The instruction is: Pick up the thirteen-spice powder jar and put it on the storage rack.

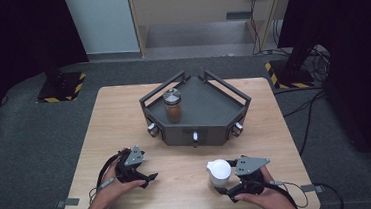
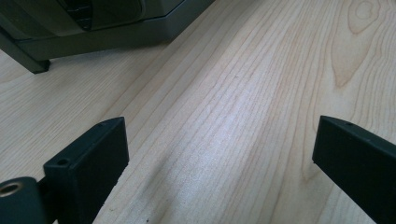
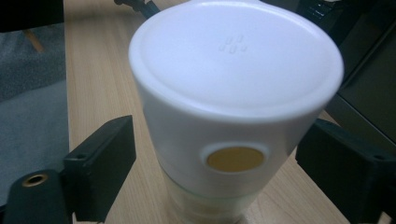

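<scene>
Right gripper [image 3: 219, 154]: jaws spread around white-lidded jar [image 3: 236, 93], not pinching
Left gripper [image 2: 219, 149]: spread, over bare table [image 2: 243, 93]
Grey tray [image 1: 209, 110]: holds brown-filled jar [image 1: 173, 105]

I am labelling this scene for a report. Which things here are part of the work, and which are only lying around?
Likely part of the work:
- white-lidded container, between the right gripper's open jaws
- grey tray
- brown-filled jar standing in the tray
- left gripper, open over bare table

Only around:
- cables on the floor
- hazard-striped stand bases
</scene>
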A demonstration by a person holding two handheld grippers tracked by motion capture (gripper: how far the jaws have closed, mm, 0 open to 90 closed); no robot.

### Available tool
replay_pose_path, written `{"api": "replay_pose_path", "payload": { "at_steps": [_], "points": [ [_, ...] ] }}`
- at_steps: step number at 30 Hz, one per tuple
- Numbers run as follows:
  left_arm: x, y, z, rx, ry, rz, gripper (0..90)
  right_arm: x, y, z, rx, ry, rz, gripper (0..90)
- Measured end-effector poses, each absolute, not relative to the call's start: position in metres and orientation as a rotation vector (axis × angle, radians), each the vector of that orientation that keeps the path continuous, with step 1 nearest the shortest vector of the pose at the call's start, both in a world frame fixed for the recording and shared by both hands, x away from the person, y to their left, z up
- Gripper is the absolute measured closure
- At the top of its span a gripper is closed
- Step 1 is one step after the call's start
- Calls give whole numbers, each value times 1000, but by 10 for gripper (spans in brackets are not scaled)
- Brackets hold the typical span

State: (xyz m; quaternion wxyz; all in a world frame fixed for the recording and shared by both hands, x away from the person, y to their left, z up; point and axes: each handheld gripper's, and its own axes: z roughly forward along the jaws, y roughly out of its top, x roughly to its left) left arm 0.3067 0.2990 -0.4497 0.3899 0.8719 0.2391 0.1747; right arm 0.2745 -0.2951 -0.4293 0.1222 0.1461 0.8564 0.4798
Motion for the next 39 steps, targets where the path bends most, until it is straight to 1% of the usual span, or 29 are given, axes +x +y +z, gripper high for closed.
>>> {"api": "replay_pose_path", "payload": {
  "at_steps": [13, 18, 30, 39],
  "points": [
    [308, 298, -450, 2220, 607, 439, 27, 272, -288, -434, 447, 2482, 1422, 242],
    [308, 298, -450, 2220, 606, 437, 27, 271, -289, -435, 470, 2466, 1423, 306],
    [308, 299, -450, 2213, 606, 432, 28, 264, -285, -433, 515, 2437, 1404, 313],
    [308, 300, -450, 2209, 604, 434, 28, 260, -292, -426, 548, 2393, 1425, 313]
  ]
}}
